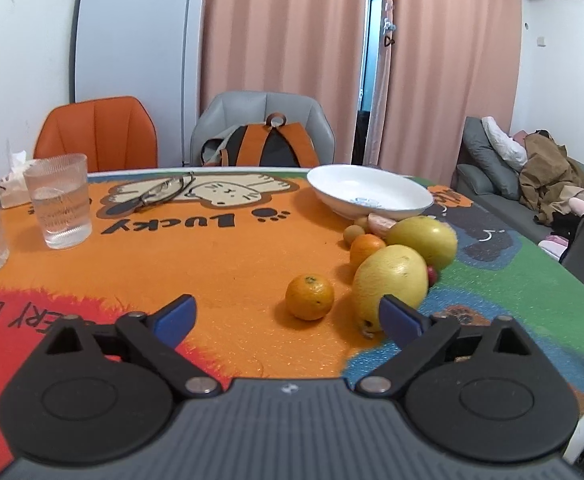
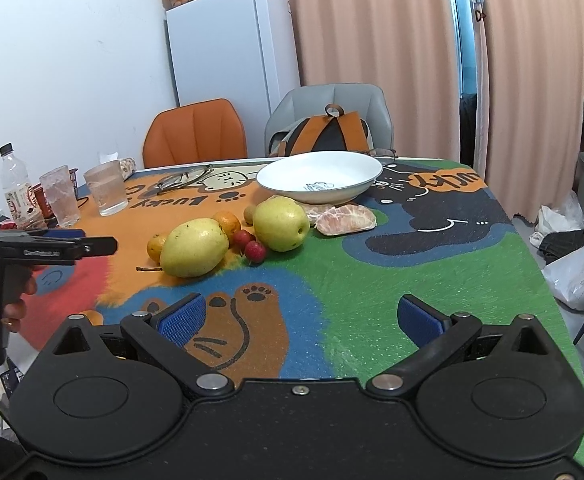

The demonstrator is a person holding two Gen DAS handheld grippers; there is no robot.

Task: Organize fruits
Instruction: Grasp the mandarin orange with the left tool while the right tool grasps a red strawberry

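Judging by the layout, barely begun: white bowl (image 2: 319, 178) empty at the far side of the bench (image 2: 432, 280), every fruit loose on the cloth beside it. Nearest pear (image 2: 194, 253) and second pear (image 2: 281, 223) lying side by side, two small red fruits (image 2: 250, 243) between them, peeled citrus segments (image 2: 346, 219) just beside the bowl's rim. Lone orange (image 1: 309, 297) sitting apart, closest to the left gripper (image 1: 288, 316), another orange (image 1: 366, 249) tucked behind the pears. Both fingers spread wide, grasping nothing; right gripper (image 2: 302, 318) hovering over bare cloth, well short of the pile. Left to do (presumably): moving every piece into the bowl.
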